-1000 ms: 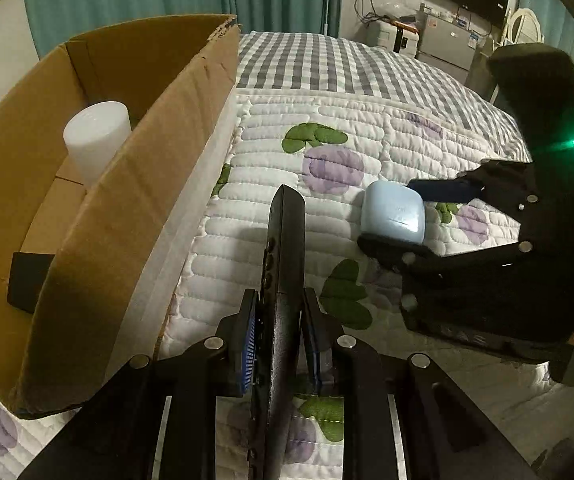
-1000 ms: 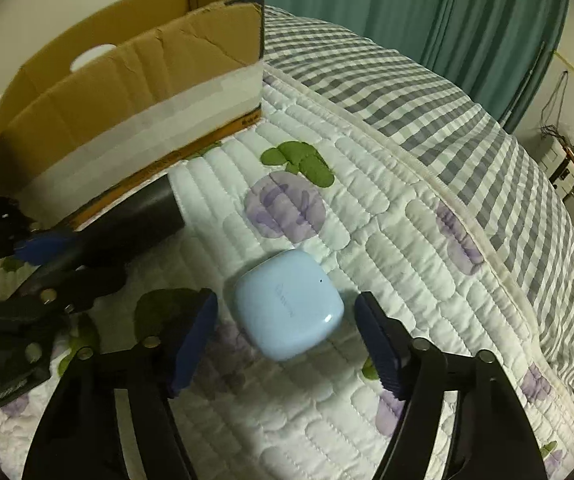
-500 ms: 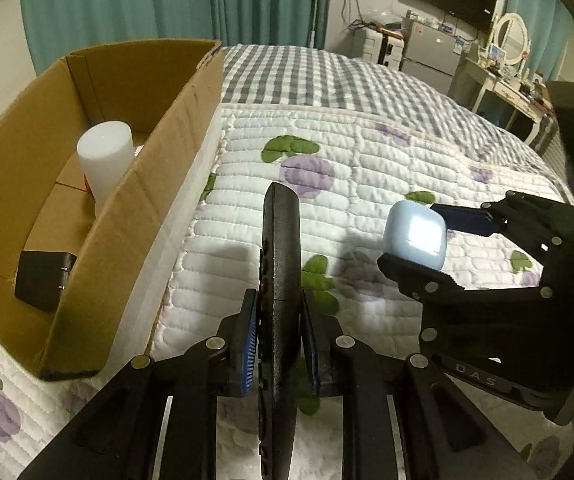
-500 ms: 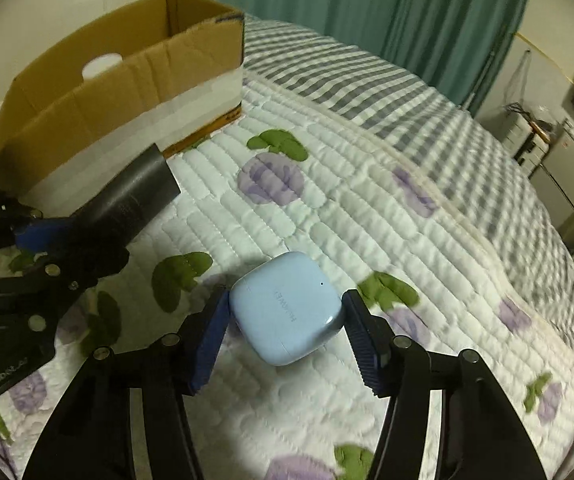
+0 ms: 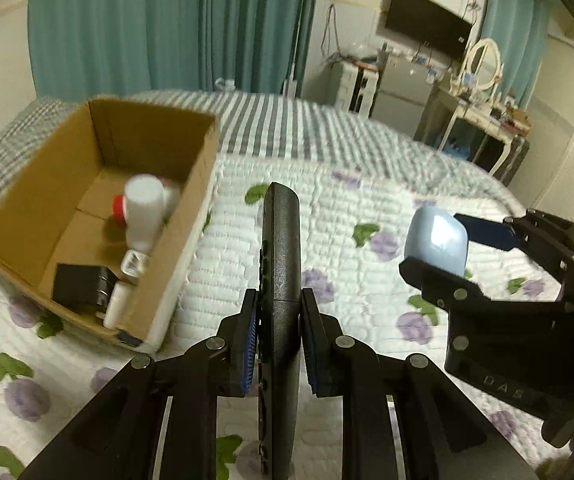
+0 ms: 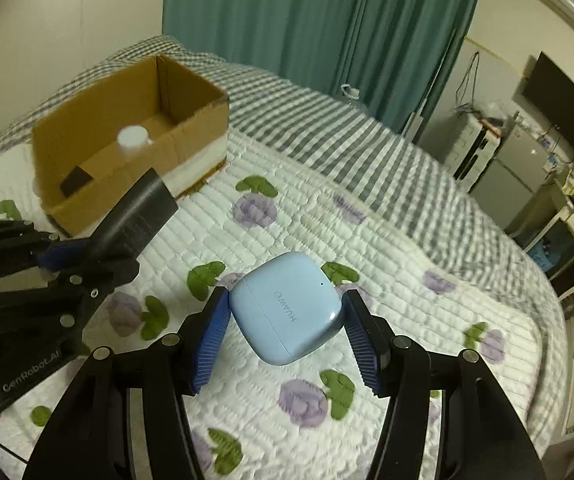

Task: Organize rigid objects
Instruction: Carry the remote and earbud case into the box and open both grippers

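Pale-blue earbud case (image 6: 287,306), printed HUAWEI, sits between the blue pads of the right gripper (image 6: 287,320) at lower centre, both pads pressing its sides, clear of the quilt (image 6: 407,280). At lower centre of the left wrist view, the left gripper (image 5: 277,336) is clamped on a black remote control (image 5: 281,264) standing on edge. Upper left, the cardboard box (image 5: 167,264) holds a white bottle (image 5: 143,216) and a black block (image 5: 81,286). A second ago the case lay on the quilt between spread pads; both grippers have since risen, and the box looks farther off.
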Motion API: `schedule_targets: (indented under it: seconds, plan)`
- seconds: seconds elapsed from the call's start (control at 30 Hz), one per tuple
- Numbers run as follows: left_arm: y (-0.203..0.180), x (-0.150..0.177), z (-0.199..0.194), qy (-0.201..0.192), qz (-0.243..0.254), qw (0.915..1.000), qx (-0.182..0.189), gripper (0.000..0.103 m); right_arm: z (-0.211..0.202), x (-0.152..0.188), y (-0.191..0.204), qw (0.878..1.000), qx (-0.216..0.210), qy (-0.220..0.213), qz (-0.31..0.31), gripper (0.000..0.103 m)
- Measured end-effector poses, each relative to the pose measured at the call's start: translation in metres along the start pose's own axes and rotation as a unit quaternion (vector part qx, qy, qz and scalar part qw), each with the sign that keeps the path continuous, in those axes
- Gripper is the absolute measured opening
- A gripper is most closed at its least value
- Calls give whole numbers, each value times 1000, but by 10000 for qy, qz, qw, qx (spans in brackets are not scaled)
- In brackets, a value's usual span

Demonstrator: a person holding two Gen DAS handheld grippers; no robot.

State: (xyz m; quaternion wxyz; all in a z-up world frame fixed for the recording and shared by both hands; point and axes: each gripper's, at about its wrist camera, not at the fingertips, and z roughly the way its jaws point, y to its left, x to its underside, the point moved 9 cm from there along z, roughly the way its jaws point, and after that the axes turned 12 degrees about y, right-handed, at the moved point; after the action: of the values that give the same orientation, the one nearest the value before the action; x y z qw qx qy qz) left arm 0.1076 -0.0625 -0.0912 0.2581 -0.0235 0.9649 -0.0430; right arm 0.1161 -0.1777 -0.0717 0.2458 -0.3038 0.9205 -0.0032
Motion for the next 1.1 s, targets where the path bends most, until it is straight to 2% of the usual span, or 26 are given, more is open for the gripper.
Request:
schedule_targets:
  seconds: [0.2,0.33,0.5,0.63,0.87,1.0,1.1]
  plan:
    - [9,-12,-53,-430,18,9990,150,20,-53,-7,11,9993,314,-225,-8,57]
    - [22,-24,-77,-436,80,9985,312,20,-89,-20,26,9982,403,-436,-31,57]
    - [43,-44,-107,-610,235,9973,321,20,-118,-45,46,9968,345,-721,6,57]
    - [72,-65,-124,-852,397,9956,26,20,-129,-70,68,9956,168,-919,32,57]
    - [141,-85,-99,-658,382,9958,-517,20,-116,-115,103,9941,-258,-1047,111,57]
    - [165,-88,-71,-429,380,9965,-601,20,-91,-139,116,9931,-541,-1003,265,57]
    - [172,-88,-48,-246,398,9976,-510,20,-65,-157,122,9914,-805,-920,468,57]
